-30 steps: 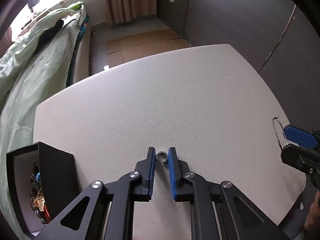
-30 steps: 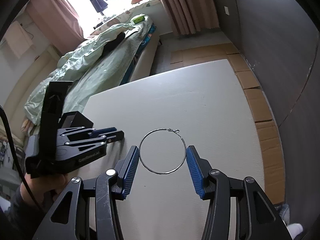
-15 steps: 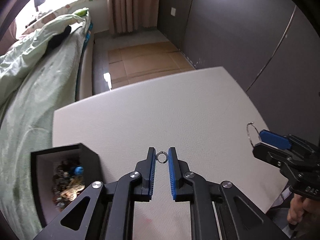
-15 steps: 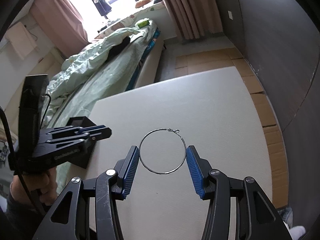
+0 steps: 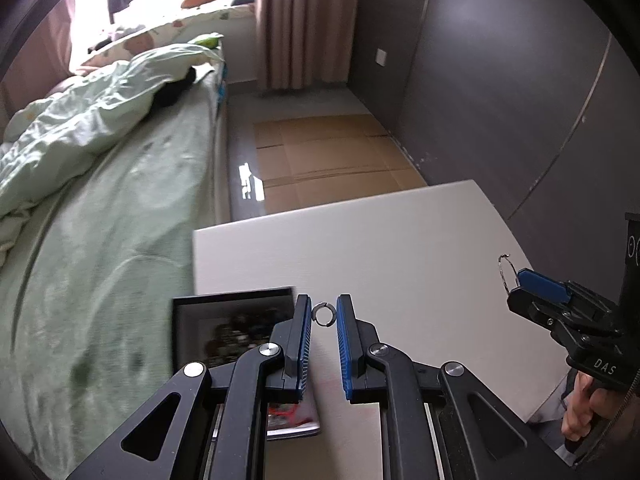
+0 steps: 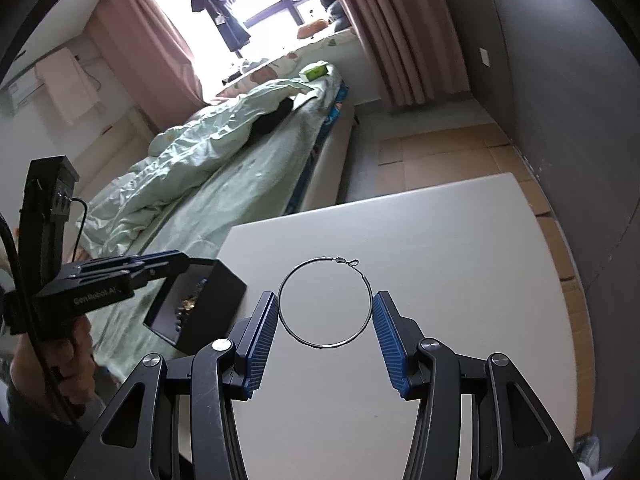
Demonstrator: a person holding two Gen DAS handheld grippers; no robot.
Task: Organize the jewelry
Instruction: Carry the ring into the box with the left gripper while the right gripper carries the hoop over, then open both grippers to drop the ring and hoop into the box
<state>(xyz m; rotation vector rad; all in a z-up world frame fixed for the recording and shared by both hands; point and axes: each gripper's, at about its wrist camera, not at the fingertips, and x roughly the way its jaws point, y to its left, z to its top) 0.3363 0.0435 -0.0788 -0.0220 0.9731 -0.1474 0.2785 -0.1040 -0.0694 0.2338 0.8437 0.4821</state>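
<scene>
Carried leftward since the earlier frame, the left hand-held gripper (image 5: 323,316) is now seen beside the open black box (image 5: 234,328).
One small silver ring (image 5: 323,314) is pinched narrowly between its ribbed blue pads; one thin wire hoop (image 6: 325,304) is clamped in the wider-set right hand-held gripper (image 6: 325,330), right of the box, above the pebbled white bench (image 6: 460,264).

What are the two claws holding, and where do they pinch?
Left claw pinches a small ring by its outer sides. Right claw pinches a hoop earring across its width.
</scene>
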